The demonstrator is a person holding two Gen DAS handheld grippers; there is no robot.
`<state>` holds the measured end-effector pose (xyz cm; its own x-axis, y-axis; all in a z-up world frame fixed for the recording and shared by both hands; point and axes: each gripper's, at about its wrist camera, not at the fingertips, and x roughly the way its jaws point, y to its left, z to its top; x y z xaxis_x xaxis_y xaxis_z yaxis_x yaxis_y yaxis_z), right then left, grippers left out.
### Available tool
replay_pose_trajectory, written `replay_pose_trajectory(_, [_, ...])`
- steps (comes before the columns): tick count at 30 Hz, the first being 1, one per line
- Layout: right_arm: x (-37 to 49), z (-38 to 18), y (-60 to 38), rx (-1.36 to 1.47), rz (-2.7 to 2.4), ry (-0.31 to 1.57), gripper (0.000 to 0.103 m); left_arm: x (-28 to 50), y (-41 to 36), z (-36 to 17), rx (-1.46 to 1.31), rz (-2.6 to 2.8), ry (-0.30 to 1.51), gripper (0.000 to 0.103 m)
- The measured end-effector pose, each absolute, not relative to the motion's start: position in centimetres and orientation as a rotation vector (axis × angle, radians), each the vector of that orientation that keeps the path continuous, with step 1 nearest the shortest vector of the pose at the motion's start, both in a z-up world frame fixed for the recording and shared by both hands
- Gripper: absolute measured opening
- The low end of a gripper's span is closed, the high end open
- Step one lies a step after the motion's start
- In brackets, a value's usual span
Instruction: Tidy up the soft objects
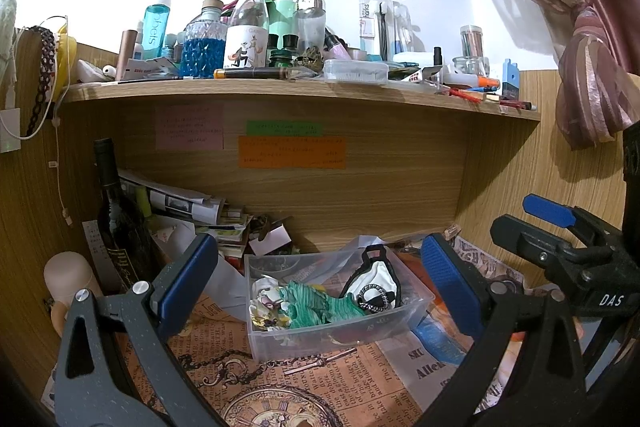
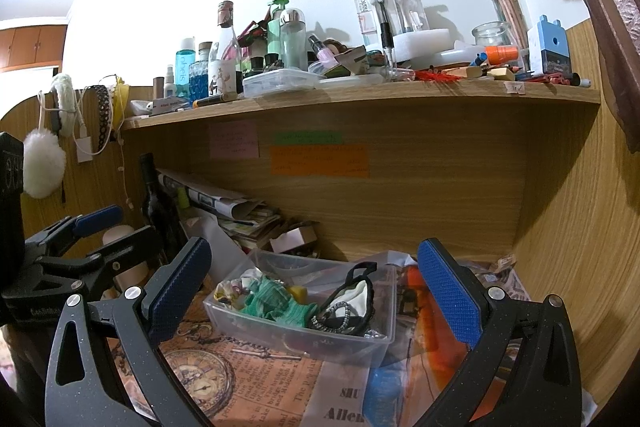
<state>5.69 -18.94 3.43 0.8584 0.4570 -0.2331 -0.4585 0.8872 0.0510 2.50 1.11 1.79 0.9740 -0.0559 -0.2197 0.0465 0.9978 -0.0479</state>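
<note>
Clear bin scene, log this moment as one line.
left tool open | right tool open | clear bin holds green cloth, untouched

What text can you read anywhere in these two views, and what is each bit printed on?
"DAS": right hand-held gripper, on its body, left wrist view.
"hawks", uncertain: toothbrush pack.
"Alle…", cut off: newspaper-print mat.
"SHU", partly readable: same mat.
Blue bottle: label letters unclear, about "obels".
Sticky notes: writing too small.
Wine bottle: gold label blurred.
</note>
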Motion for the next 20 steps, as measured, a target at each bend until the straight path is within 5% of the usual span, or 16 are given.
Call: replay_pose_trajectory(20, [6.14,2.71,-18.60,0.002,0.472,0.272,0.103,3.17,1.51,1.60,-0.055,-0.075,0.246,0.103])
